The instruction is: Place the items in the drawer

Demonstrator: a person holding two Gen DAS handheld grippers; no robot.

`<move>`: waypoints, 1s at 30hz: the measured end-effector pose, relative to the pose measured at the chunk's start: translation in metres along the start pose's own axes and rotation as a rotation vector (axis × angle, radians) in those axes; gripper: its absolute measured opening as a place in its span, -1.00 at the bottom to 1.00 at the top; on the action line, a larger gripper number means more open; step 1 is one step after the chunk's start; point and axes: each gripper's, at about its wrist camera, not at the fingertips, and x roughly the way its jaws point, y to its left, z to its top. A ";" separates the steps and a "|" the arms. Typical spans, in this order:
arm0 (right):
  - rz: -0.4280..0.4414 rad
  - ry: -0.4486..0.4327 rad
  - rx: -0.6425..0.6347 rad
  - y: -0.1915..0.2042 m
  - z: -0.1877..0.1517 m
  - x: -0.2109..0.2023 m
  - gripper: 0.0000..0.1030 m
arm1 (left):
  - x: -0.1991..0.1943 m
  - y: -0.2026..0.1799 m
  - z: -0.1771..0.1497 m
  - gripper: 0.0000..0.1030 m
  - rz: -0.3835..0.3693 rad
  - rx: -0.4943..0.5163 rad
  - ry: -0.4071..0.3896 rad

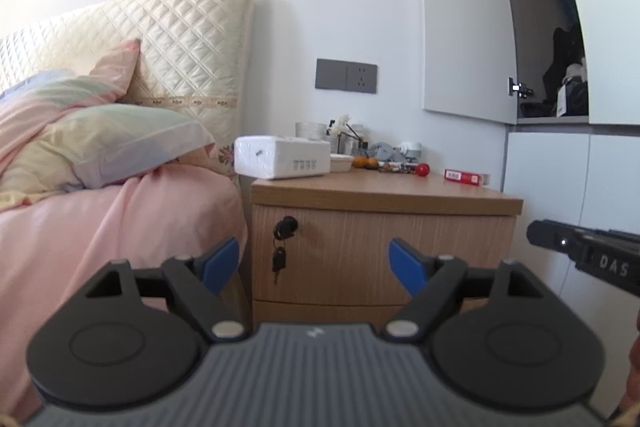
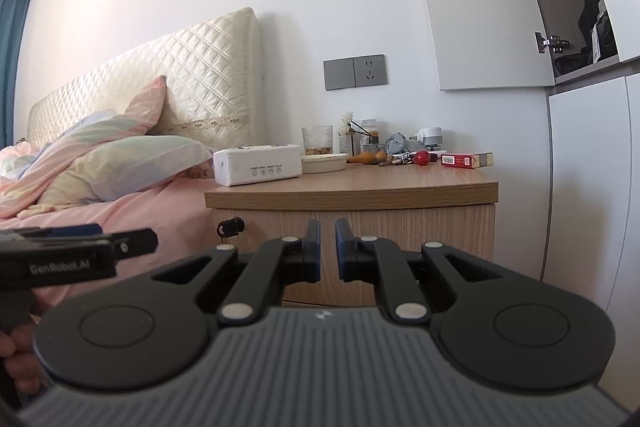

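A wooden nightstand (image 1: 380, 199) stands beside the bed, its top drawer (image 1: 360, 247) closed, with a key (image 1: 280, 259) hanging from the lock. On top lie a white tissue pack (image 1: 282, 157), a red box (image 1: 466, 177), a red ball (image 1: 422, 169) and small clutter. My left gripper (image 1: 314, 263) is open and empty in front of the drawer. My right gripper (image 2: 328, 247) is nearly shut and empty, facing the same drawer (image 2: 380, 227). The tissue pack (image 2: 258, 165), red box (image 2: 466, 160) and red ball (image 2: 421, 157) also show there.
A bed with pink bedding (image 1: 100, 219) and pillows (image 1: 100, 147) lies left of the nightstand. A white wardrobe (image 1: 580, 167) stands at its right, an upper door open. A glass (image 2: 317, 141) and a shallow dish (image 2: 324, 163) sit on the nightstand.
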 end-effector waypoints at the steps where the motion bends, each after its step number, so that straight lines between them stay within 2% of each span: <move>1: -0.002 0.000 -0.001 0.001 -0.001 0.000 -0.78 | 0.000 0.000 0.000 0.68 0.001 0.004 -0.002; 13: 0.004 0.022 -0.007 0.007 -0.008 -0.002 -0.78 | -0.004 -0.009 -0.002 0.81 -0.017 0.045 -0.017; 17: -0.006 0.021 -0.011 0.007 -0.008 -0.004 -0.77 | -0.005 -0.011 -0.001 0.90 -0.011 0.040 -0.021; 26: -0.026 0.033 -0.015 0.005 -0.009 -0.005 -0.76 | -0.006 -0.015 -0.002 0.97 -0.008 0.060 -0.029; 27: -0.032 0.036 -0.014 0.005 -0.009 -0.005 -0.73 | -0.005 -0.015 -0.002 0.97 -0.004 0.057 -0.033; 28: -0.041 0.039 -0.015 0.005 -0.009 -0.004 -0.53 | -0.005 -0.015 -0.002 0.97 0.002 0.053 -0.034; 29: -0.045 0.039 -0.015 0.004 -0.009 -0.005 -0.21 | -0.004 -0.016 -0.003 0.97 0.003 0.052 -0.030; 30: -0.048 0.038 -0.014 0.004 -0.009 -0.005 -0.02 | -0.003 -0.015 -0.003 0.97 0.001 0.053 -0.025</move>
